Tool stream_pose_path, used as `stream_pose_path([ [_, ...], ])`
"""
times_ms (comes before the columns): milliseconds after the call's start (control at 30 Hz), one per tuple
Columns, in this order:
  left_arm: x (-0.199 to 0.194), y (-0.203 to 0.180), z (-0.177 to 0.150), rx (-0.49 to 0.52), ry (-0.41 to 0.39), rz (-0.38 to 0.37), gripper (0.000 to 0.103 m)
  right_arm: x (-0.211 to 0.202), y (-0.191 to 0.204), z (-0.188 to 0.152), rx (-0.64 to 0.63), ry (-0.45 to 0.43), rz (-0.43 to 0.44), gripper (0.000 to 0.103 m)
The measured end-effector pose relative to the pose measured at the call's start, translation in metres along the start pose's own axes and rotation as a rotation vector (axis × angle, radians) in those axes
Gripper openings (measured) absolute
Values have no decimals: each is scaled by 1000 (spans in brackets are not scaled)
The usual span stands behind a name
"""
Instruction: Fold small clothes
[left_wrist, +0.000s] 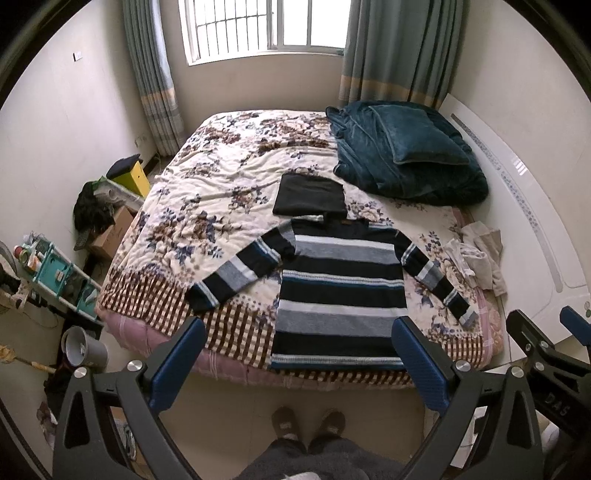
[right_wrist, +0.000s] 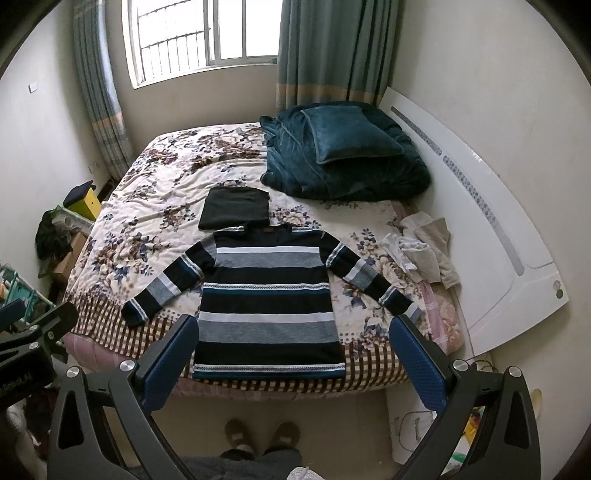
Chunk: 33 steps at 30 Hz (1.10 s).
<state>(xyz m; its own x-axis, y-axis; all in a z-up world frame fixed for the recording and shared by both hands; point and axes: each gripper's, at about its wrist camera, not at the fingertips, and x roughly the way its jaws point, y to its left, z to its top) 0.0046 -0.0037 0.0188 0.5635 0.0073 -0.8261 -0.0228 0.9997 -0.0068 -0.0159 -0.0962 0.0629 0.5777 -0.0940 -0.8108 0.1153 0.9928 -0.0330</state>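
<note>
Nearest the cameras, the person's slippers (left_wrist: 308, 421) stand on the tiled floor (right_wrist: 332, 417) at the foot of the bed (left_wrist: 229, 332). The left gripper (left_wrist: 299, 358) hangs above the bed's near edge with its blue fingers (left_wrist: 177, 363) wide apart and nothing between them; the right gripper (right_wrist: 293, 356) hovers just beside it, its fingers (right_wrist: 417, 363) equally spread and empty. Neither touches any cloth.

Past the fingers, a striped sweater (left_wrist: 340, 295) lies flat on the bed — hem at the near edge, collar pointing toward the window (left_wrist: 266, 26), both sleeves spread out to the sides. Its bands run black, grey, white and teal. Touching the collar on the far side sits a folded black garment (left_wrist: 308, 195), neat and square.

To the right of the sweater, near the white headboard (right_wrist: 491, 236), a small heap of pale clothes (right_wrist: 421, 251) lies crumpled. Farther back on the same side rests a folded teal blanket (left_wrist: 402, 162) with a matching pillow (right_wrist: 351, 134) on top.

The floral bedspread (left_wrist: 221, 177) covers the whole mattress. Along the left wall stand a cardboard box (left_wrist: 110, 236), a yellow box (left_wrist: 135, 179) and a teal rack (left_wrist: 59, 277). Grey-green curtains (left_wrist: 399, 48) frame the barred window at the far wall.
</note>
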Motion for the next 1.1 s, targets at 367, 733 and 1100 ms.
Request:
stream_pose_path([
  [367,106,13,24,51,2,69,103,120,-37,2,235,56,-106,103],
  [733,274,-46,76,98,95,66,103,352,-164,12,506,192,-239,103],
  [1100,477,-131,72,57,284,104,103,598,-332,-67,846,454,-281,103],
])
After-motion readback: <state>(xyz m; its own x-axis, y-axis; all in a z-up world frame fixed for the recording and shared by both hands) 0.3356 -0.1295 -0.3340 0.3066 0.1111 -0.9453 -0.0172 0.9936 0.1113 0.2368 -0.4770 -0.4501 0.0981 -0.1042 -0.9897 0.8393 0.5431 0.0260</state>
